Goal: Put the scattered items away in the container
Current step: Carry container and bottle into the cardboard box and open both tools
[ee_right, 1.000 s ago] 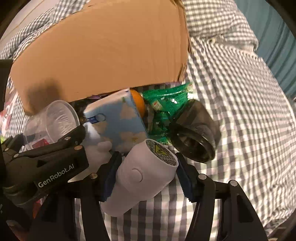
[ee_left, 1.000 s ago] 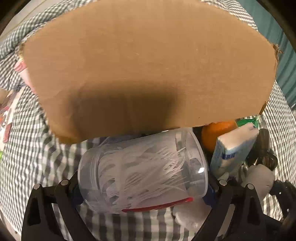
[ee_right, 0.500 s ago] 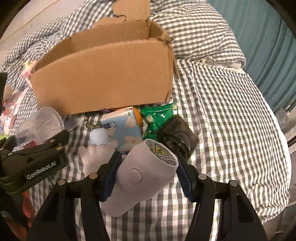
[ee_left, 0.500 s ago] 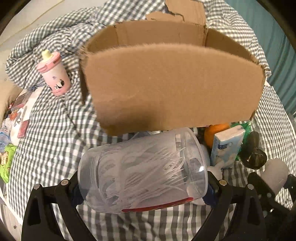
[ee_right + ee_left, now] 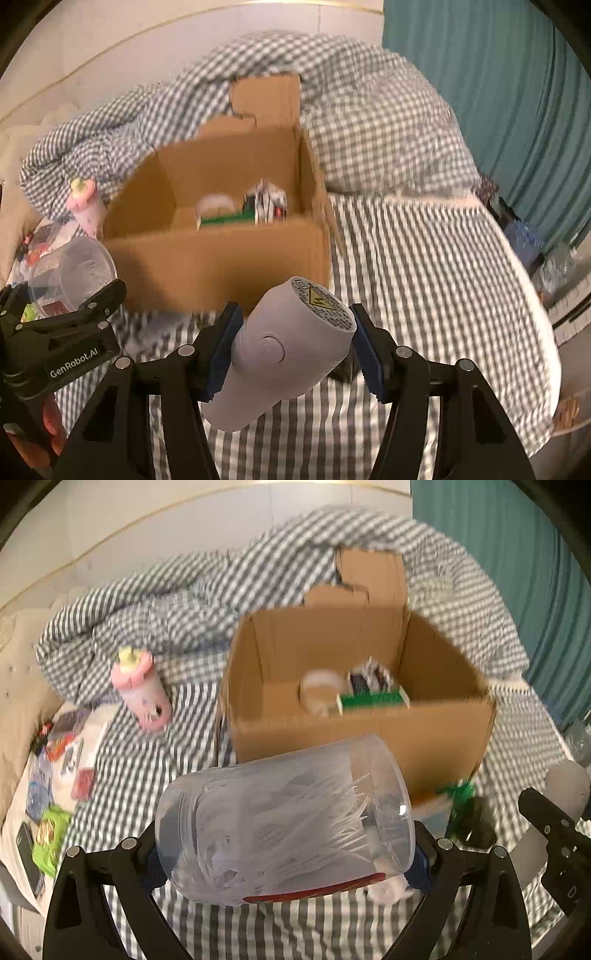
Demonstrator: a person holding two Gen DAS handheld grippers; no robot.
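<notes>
Left gripper (image 5: 284, 853): jaws closed on a clear plastic jar (image 5: 284, 823) full of white plastic forks. The jar lies sideways between the 2 blue pads, its open mouth toward the right, a red strip along its lower edge. It is held above the checked bedspread (image 5: 155, 760), in front of the cardboard box (image 5: 362, 738) and clear of its near wall.

Right gripper (image 5: 291, 350): jaws closed on a white cylinder device (image 5: 291, 347). The cylinder sits tilted between the 2 blue pads, its labelled end with a yellow warning triangle pointing up and forward, its other end hanging down past the fingers. A round button faces the camera. It too is held above the bedspread, in front of the box's near wall.

Box: open on top, standing on the bed. Inside, a roll of tape (image 5: 321, 690), a green-edged pack (image 5: 373, 701) and a dark printed packet (image 5: 269, 203), all against the far right corner.

Left of the box a pink bottle (image 5: 142, 690) stands tilted on the bedspread. Small packets (image 5: 62, 771) lie scattered at the far left edge. Motion blur softens both views.
</notes>
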